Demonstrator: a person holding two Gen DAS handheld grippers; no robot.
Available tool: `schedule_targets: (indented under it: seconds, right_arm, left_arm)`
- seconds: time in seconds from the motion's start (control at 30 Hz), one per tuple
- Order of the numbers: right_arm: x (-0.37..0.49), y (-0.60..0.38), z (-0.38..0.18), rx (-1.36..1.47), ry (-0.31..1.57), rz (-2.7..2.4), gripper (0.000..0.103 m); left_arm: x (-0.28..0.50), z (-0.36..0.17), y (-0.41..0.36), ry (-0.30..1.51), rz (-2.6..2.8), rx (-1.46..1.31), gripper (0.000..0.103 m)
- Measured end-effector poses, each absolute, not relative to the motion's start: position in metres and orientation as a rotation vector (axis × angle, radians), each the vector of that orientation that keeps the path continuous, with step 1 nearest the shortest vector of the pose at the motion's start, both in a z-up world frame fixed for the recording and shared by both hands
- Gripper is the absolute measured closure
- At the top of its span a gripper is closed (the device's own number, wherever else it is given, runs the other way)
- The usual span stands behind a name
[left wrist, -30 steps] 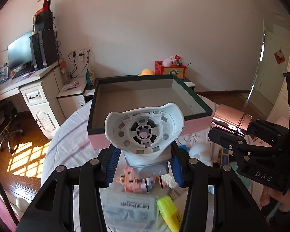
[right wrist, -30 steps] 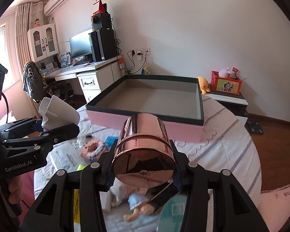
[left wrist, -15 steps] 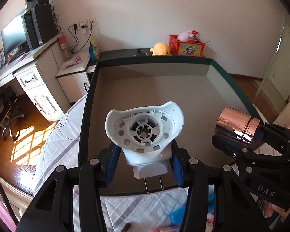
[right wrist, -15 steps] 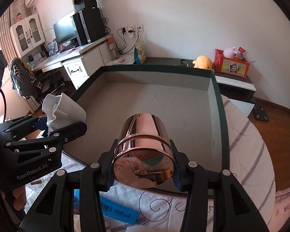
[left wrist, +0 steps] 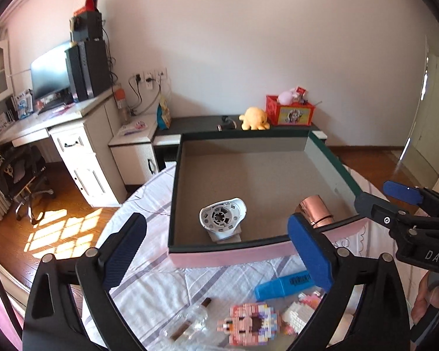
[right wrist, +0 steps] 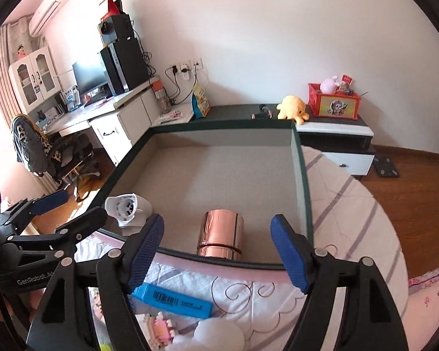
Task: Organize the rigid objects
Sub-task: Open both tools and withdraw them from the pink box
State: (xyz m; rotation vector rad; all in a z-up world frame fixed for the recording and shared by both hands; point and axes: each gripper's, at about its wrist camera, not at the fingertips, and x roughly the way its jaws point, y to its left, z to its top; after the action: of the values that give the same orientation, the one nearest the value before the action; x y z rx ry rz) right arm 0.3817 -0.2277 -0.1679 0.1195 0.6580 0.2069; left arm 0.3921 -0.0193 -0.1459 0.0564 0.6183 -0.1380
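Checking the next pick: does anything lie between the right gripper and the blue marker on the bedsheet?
Nothing visible does. The blue marker lies uncovered on the bedsheet, just below the open right gripper, outside the box's near wall. Only that gripper's own left finger overlaps one end in its view.

Both grippers' jaws have just been opening, leaving the white plastic fan housing (left wrist: 222, 218) and shiny copper cylinder (right wrist: 221, 235) lying in the green-rimmed pink box (right wrist: 125, 162); grippers are now pulling back.
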Motion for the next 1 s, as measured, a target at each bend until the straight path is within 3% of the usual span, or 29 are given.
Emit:
schedule_targets:
  seconds: [0.13, 0.2, 0.63, 1.0]
  right_arm:
    - [0.317, -0.228, -0.137, 0.103, 0.533, 0.172, 0.015]
    - [0.282, -0.228, -0.125, 0.093, 0.470, 0.138, 0.000]
    - [0.128, -0.215, -0.114, 0.021, 0.349, 0.064, 0.000]
    - [0.086, -0.220, -0.108, -0.002, 0.302, 0.021, 0.000]
  left_arm:
    - [0.323, -0.121, -0.008, 0.502, -0.104, 0.022, 0.000]
    - [0.291, -0.114, -0.006, 0.458, -0.072, 0.023, 0.000]
    - [0.144, -0.101, -0.005, 0.322, -0.022, 0.039, 0.000]
    - [0.113, -0.101, -0.007, 0.306, -0.041, 0.048, 0.000]
